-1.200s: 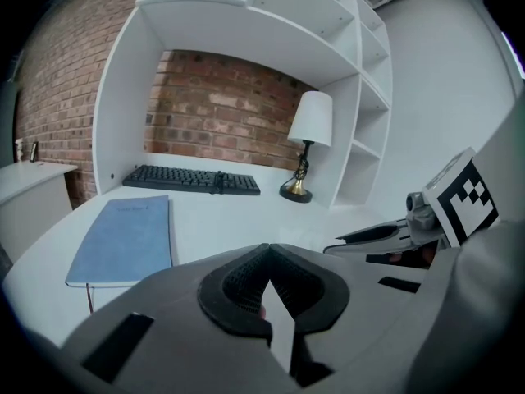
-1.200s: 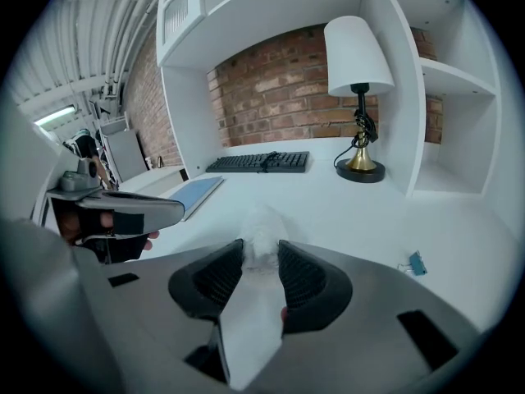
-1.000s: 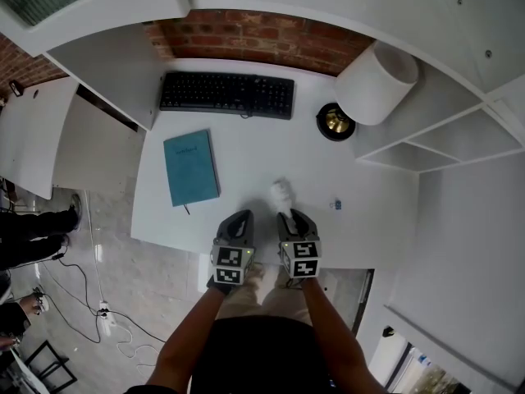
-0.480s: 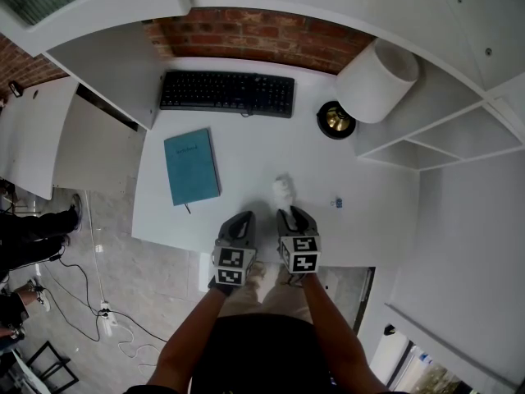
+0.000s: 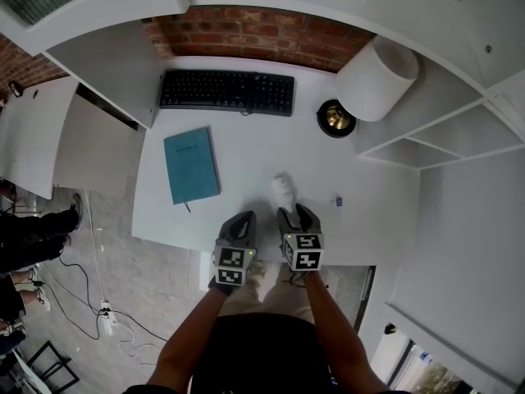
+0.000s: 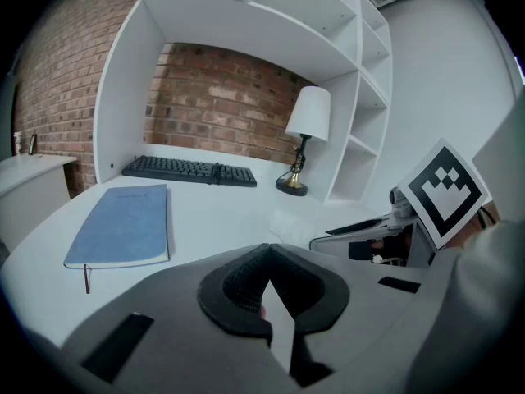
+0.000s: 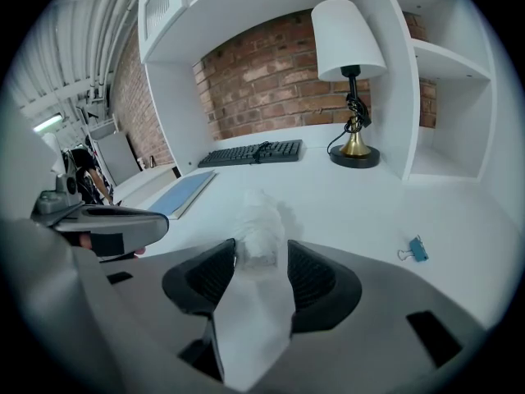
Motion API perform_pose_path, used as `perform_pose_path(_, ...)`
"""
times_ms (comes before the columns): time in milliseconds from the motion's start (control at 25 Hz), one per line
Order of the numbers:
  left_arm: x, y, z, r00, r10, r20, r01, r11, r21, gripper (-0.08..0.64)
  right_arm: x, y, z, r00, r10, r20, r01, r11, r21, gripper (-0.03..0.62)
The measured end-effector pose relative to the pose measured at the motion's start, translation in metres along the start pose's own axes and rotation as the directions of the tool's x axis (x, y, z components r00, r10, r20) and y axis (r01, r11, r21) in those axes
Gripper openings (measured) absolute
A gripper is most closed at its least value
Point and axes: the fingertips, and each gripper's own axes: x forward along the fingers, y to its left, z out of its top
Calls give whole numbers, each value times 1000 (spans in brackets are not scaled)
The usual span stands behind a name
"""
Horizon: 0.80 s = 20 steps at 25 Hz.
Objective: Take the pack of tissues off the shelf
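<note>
Lying on the white desk [image 5: 246, 158], off the shelf, the tissue pack [image 7: 258, 224] sits between the right gripper's [image 7: 261, 254] opening jaws, pads letting go. Left gripper [image 6: 267, 257] clenched, empty. Pack judged light, soft, slippery-wrapped; grasp gently across its middle.

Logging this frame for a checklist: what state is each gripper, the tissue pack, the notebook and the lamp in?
right gripper: jaws opening, pack of tissues between them.
left gripper: shut, empty.
pack of tissues: lying on the desk.
notebook: closed, flat on the desk.
lamp: upright; lit or not, cannot tell.
</note>
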Motion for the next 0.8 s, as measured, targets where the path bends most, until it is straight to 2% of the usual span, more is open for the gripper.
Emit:
perform_pose_path(360, 1, -4, -4, 1000, -5, -14, 5, 1000, -7, 17, -13, -4, 9, 999, -1, 42, 1, 1000, 2, 165)
perform_pose_path(560, -1, -6, 2, 1000, -9, -14, 9, 1000, -9, 17, -21, -7, 14, 998, 0, 63, 0, 1000, 4, 116)
perform_pose_path(800, -2, -2, 4, 1000, -6, -8, 5, 1000, -5, 17, -28, -14, 17, 997, -33, 72, 34, 999, -12, 15)
